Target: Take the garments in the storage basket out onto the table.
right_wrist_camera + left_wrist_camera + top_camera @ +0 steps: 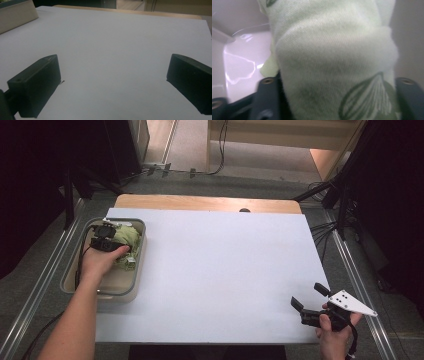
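Note:
A pale green cloth (129, 236) with a darker leaf print lies bunched in a beige tub (138, 270) at the table's left edge. My left gripper (118, 248) reaches into the tub. In the left gripper view the cloth (332, 50) fills the gap between the two black jaws and touches both, so the left gripper (337, 83) is shut on it. My right gripper (308, 296) rests near the table's front right corner, held in a hand. In the right gripper view, the right gripper (115, 72) stands wide open over the bare white sheet (112, 37).
A white sheet (225, 270) covers most of the wooden table (200, 202). The tub's corner (17, 15) appears at the far left in the right gripper view. Black stands and cables (330, 227) flank the table on both sides.

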The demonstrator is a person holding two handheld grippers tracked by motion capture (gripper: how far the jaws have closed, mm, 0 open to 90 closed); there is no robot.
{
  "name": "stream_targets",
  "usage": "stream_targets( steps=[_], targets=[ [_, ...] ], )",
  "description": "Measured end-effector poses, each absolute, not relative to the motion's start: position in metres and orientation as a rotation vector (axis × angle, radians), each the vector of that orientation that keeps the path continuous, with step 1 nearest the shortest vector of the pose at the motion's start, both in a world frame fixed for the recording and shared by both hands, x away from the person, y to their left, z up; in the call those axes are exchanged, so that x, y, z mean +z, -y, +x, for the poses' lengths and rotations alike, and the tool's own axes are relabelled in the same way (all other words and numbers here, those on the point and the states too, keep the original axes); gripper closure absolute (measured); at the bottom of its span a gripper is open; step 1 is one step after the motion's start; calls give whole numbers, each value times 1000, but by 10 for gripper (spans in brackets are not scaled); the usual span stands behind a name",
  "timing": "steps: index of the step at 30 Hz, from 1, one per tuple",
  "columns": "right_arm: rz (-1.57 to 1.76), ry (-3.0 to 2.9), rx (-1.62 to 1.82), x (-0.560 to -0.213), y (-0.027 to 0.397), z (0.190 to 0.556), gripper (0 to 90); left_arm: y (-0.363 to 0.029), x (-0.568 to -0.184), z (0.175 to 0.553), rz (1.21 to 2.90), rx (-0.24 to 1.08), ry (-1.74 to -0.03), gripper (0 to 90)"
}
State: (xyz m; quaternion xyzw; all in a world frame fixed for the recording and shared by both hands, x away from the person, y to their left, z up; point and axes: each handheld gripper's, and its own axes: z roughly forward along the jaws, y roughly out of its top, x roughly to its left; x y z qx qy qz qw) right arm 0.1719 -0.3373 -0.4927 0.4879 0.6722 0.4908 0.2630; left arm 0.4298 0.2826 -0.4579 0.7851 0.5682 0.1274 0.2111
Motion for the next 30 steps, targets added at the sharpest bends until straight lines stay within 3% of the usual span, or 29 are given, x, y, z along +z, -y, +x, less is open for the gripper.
stream_targets(
  steps=[3, 7, 9, 12, 15, 23, 27, 28, 30],
  targets=[
    [1325, -1819, 1327, -493, 336, 172, 0, -284, -450, 420, 2208, 333, -1591, 460],
    [1324, -1821, 1327, -494, 337, 173, 0, -287, -444, 406, 2209, 334, -1572, 429],
    [1331, -1823, 1326, -495, 337, 174, 0, -291, -441, 402, 2154, 311, -1580, 350],
    [1333, -1828, 1329, -495, 334, 176, 0, -290, -442, 408, 2115, 279, -1623, 127],
    [1323, -1835, 1324, -494, 331, 177, 0, -284, -449, 416, 2140, 252, -1656, 0],
    [1324, -1833, 1324, -495, 333, 176, 0, -271, -468, 421, 2280, 364, -1691, 0],
    [1328, -1833, 1323, -495, 335, 176, 0, -272, -468, 419, 2294, 355, -1665, 11],
    [1327, -1833, 1323, -495, 335, 176, 0, -272, -467, 419, 2296, 351, -1643, 47],
    [1328, -1832, 1323, -495, 335, 176, 0, -274, -463, 416, 2298, 365, -1602, 207]
  ],
)
